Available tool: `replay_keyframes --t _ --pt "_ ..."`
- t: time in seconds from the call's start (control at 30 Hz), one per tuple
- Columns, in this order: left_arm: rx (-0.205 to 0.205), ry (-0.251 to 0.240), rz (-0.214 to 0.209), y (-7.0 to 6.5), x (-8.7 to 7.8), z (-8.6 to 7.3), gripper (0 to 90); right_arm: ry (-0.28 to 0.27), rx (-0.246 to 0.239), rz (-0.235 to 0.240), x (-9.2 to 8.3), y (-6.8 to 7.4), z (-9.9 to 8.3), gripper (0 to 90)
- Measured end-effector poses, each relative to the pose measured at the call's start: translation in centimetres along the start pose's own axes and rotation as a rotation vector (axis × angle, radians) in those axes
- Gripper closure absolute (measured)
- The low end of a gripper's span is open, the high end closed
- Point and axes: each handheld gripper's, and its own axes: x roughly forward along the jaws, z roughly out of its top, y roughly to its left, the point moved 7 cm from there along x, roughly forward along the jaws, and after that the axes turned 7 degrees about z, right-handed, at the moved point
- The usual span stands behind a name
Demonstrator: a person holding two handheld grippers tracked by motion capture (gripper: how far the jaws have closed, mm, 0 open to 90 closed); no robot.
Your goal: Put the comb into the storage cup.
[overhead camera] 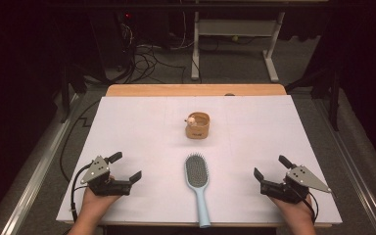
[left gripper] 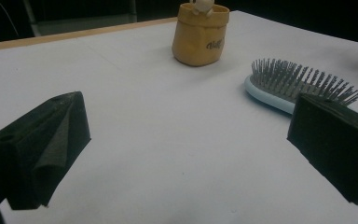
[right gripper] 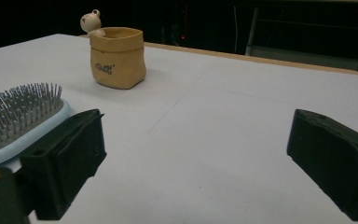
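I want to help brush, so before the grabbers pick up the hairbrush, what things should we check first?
1. Left gripper open with nothing between its jaws: ok.
2. Right gripper open with nothing between its jaws: ok.
3. Light blue hairbrush lies flat between the two grippers, bristles up, untouched: ok.
4. Handle of the hairbrush points toward the person, with bare table on both sides for a grip: ok.
5. Tan pouch with a small bear figure stands upright beyond the brush head, apart from it: ok.
6. Whether the pouch is big enough for the brush: cannot tell.
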Motion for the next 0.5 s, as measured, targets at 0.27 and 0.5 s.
replay_keyframes --t 0.27,0.5 --pt "0.009 0.002 -0.004 -0.23 0.07 0.01 0.4 0.014 0.018 0.020 -0.14 0.21 0.00 31.4" --pt "0.014 -0.004 -0.005 -0.35 0.10 0.04 0.4 0.037 0.032 0.051 0.04 0.58 -0.08 51.3"
